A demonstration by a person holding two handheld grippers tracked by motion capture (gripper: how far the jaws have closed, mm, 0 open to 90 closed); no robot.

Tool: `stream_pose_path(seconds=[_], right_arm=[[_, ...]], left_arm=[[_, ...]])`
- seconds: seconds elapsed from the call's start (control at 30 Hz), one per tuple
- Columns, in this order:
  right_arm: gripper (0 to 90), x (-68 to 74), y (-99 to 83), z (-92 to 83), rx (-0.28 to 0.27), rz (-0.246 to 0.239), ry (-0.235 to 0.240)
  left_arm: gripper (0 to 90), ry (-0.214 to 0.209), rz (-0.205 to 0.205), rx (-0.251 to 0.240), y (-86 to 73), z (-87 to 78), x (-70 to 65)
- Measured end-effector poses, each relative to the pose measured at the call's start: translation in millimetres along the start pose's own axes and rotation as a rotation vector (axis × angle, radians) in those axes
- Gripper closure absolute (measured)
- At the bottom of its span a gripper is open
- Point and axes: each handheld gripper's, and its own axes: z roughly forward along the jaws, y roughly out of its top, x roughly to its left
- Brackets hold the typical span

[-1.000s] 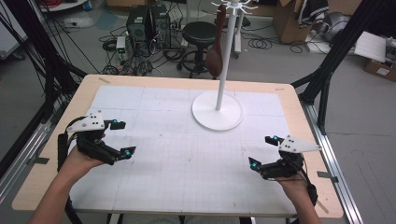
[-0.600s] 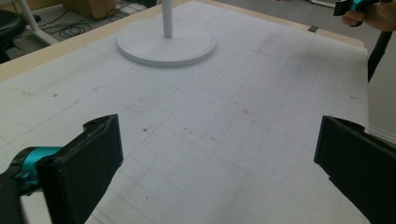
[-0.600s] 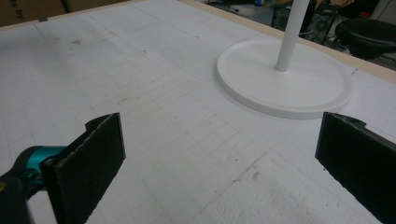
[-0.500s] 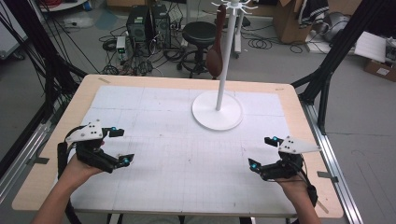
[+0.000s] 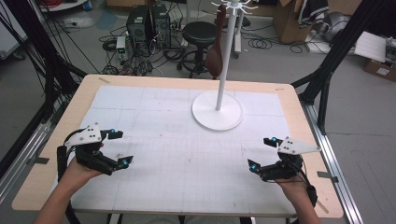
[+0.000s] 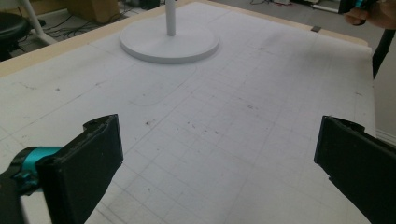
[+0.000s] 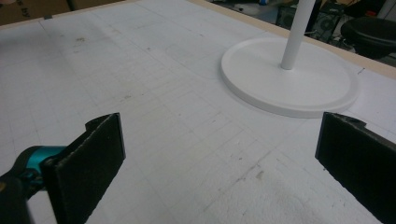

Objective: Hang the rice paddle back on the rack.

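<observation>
The left gripper (image 5: 119, 148) and the right gripper (image 5: 262, 153) both rest released, jaws wide, on the white mat (image 5: 177, 154). The white stand (image 5: 218, 109) is between them, farther back.

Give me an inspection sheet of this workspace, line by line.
Surface: wooden table under a white gridded mat, faintly smudged.
Job's things: white stand on a round base at the far side; a brown wooden spoon hangs from it.
Clutter: nothing seen.
Grippers: left tool and right tool both open, empty, near the front corners.
Cables: tangle of floor cables.
Surroundings: black stool, computer towers, cardboard boxes.
</observation>
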Motion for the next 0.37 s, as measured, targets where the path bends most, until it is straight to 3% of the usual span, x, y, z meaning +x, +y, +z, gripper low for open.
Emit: stream_pose_path(seconds=[0.37], right_arm=[[0.5, -0.4, -0.6, 0.2, 0.000, 0.004, 0.009]], left_arm=[[1.8, 0.006, 0.001, -0.007, 0.0, -1.4, -0.1]])
